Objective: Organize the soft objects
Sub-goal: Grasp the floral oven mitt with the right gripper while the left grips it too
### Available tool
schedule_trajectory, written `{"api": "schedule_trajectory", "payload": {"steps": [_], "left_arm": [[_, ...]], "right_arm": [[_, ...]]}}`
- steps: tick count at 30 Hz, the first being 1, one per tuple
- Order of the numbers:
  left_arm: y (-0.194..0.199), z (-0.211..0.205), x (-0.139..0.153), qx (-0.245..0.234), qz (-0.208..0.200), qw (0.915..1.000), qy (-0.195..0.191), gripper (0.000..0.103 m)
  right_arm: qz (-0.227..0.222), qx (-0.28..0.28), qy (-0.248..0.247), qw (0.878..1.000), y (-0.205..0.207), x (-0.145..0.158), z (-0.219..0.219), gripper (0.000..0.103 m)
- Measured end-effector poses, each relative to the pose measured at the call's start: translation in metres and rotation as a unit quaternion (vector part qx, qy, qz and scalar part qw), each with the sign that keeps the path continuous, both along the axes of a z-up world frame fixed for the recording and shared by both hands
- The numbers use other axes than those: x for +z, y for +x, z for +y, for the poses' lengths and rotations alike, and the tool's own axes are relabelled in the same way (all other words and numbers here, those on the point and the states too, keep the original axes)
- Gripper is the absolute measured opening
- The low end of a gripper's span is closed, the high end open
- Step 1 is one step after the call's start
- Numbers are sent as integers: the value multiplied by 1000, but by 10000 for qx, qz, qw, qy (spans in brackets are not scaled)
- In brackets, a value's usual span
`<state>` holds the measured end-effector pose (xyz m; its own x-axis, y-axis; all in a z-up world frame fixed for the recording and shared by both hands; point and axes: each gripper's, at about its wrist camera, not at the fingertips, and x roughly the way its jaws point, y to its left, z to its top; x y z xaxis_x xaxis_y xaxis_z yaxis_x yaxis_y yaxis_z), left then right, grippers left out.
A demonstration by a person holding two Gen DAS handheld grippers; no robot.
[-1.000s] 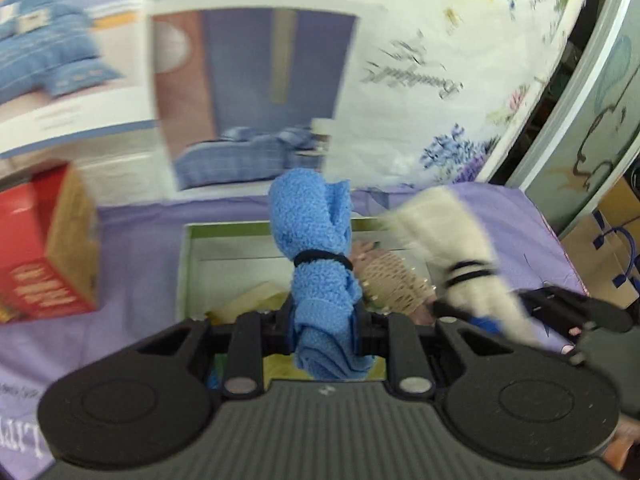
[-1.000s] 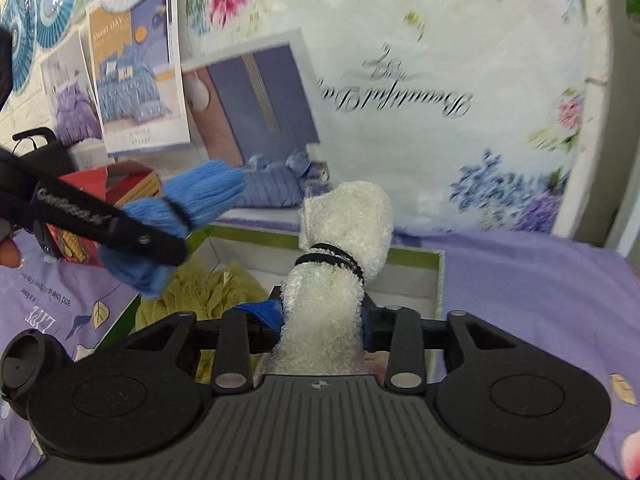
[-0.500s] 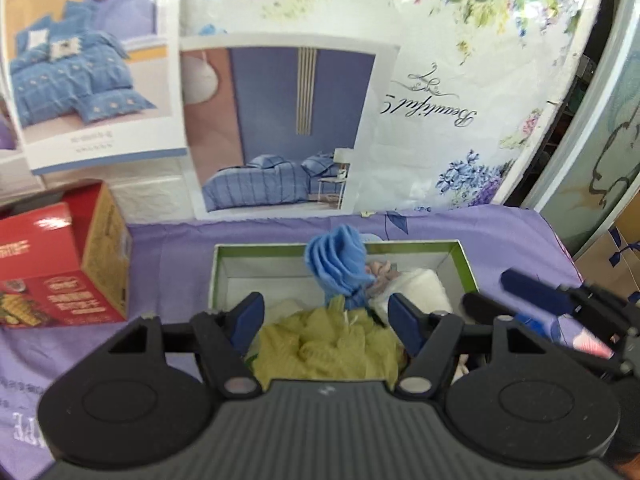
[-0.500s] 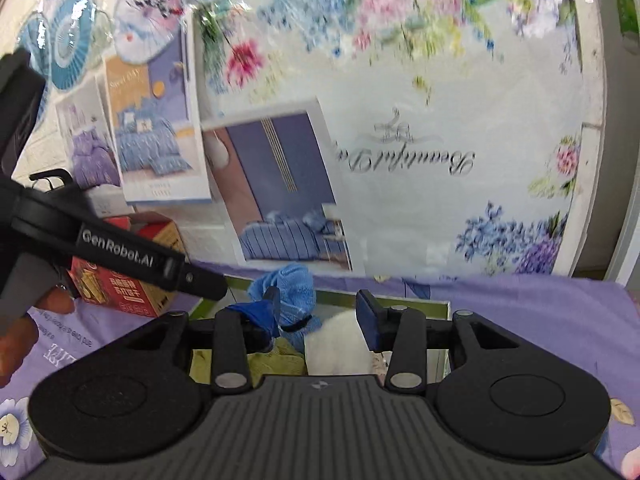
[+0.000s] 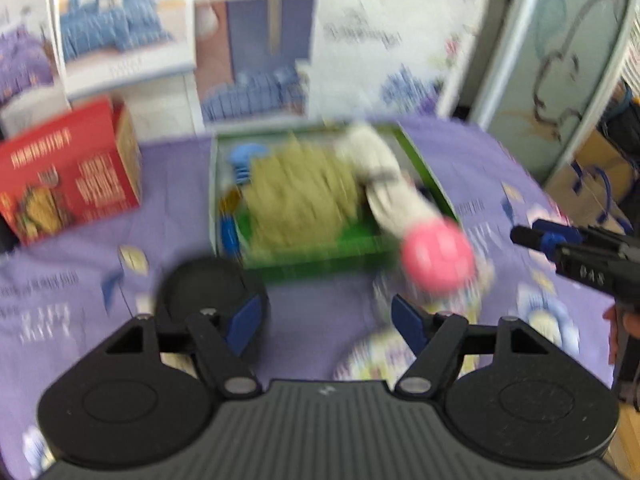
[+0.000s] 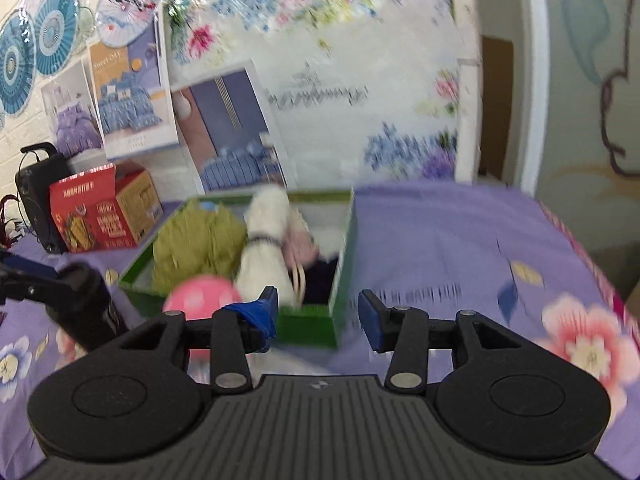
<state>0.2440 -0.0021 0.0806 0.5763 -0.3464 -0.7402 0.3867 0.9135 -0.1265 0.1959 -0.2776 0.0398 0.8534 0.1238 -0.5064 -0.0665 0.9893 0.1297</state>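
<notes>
While both grippers, left (image 5: 326,320) and right (image 6: 318,314), gape empty, the box (image 6: 343,248) holds towels. A pink ball (image 5: 438,256) sits beside it.

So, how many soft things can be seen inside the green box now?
3 clearly: a blue roll at the far left, a yellow-green bundle in the middle, a white roll on the right. More may be hidden underneath.

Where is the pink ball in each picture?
Left wrist view: the round pink ball sits right of centre, just outside the near right corner of the green box.
Right wrist view: the pink ball is lower left, before the box's near wall.
Shared landmark: the green cardboard box.
</notes>
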Motion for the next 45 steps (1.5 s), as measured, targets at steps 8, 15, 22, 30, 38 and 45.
{"api": "schedule_trajectory", "payload": {"steps": [8, 15, 22, 30, 38, 45], "left_arm": [[-28, -24, -72, -165, 643, 9968, 435, 74], [-28, -34, -86, -182, 787, 9956, 473, 74], [-26, -35, -91, -206, 830, 9946, 591, 74], [-29, -28, -96, -159, 931, 9940, 549, 74], [-41, -34, -92, -401, 854, 9945, 465, 76], [-60, -78, -97, -1172, 802, 9892, 362, 79]], "right_arm": [[611, -172, 668, 9957, -56, -60, 4, 29], [707, 129, 927, 9931, -69, -79, 40, 30], [829, 69, 536, 9951, -52, -99, 68, 32], [868, -54, -156, 9961, -62, -99, 45, 33], [787, -520, 47, 9955, -92, -82, -2, 34], [578, -51, -114, 9983, -79, -68, 8, 36]]}}
